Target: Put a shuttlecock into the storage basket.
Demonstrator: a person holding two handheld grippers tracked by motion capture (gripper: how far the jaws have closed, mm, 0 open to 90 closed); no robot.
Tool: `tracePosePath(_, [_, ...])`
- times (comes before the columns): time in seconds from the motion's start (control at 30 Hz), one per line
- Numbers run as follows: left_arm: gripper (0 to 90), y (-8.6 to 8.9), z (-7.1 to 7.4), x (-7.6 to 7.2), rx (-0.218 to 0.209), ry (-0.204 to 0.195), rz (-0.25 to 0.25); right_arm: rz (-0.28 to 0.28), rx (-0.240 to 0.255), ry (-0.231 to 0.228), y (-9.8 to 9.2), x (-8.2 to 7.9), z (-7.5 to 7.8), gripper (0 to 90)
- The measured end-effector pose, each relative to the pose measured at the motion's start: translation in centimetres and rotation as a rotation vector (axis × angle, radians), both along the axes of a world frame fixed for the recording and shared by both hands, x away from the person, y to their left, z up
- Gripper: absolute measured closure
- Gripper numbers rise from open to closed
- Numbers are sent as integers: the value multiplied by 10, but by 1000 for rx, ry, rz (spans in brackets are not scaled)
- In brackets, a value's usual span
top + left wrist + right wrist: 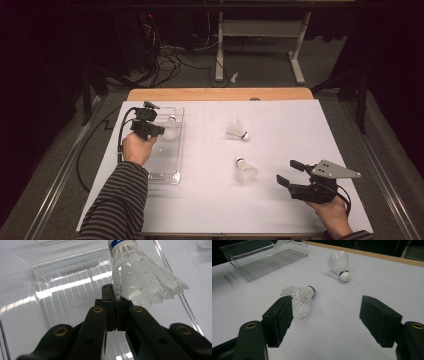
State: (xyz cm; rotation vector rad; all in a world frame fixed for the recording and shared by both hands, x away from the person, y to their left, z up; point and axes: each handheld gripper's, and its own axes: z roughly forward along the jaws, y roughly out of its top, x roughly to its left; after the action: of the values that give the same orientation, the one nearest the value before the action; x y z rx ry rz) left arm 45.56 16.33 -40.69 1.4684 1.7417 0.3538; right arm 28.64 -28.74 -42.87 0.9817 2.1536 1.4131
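In the lower right of the high view, the right gripper (291, 172) is sitting in the person's right hand (331, 214) just above the white sheet (295, 130) covering the desk (220, 94). Its jaws are standing wide apart with nothing between them, and they are pointing toward the upper left of the frame. In the right gripper view, the same right gripper (325, 320) is showing both black pads well separated.

Just beyond those jaws, a near shuttlecock (245, 170) is lying on its side on the sheet, at the lower centre of the high view. In the right gripper view this near shuttlecock (300, 298) is resting left of centre, its cork tip pointing to the upper right. A far shuttlecock (236, 129) is lying farther up the sheet, well apart from the first; the far shuttlecock (340, 263) is appearing near the top centre of the right gripper view.

At the left of the high view, the left hand (138, 148) is holding the left gripper (159, 129) over the clear tray (165, 175). The left gripper (116, 298) is clamping the skirt edge of a held shuttlecock (140, 277), jaws nearly together. The held shuttlecock is hanging over the clear tray (50, 275), cork toward the top of the frame.
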Motion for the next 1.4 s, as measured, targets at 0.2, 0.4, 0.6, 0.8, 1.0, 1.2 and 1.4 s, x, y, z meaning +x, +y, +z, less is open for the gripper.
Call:
tracePosePath(0.2, [888, -2, -3, 4, -12, 2, 33, 1, 0, 0, 0, 0, 0, 276])
tracePosePath(0.4, [883, -2, -5, 6, 17, 17, -6, 0, -2, -2, 0, 0, 0, 276])
tracePosePath(0.6, [663, -5, -11, 8, 10, 47, -6, 0, -1, 0, 0, 0, 0, 275])
tracePosePath(0.8, [501, -8, -9, -1, -3, 19, -2, 0, 1, -3, -1, 0, 0, 274])
tracePosePath(1.0, [429, -7, -3, -8, -10, -15, -1, -1, -1, -3, 0, 0, 0, 275])
tracePosePath(1.2, [403, -5, 0, -14, -22, -35, 0, -1, -2, -2, 0, 0, 0, 275])
tracePosePath(1.4, [391, -5, 6, -21, -34, -66, -5, -1, -1, 0, 0, 0, 0, 275])
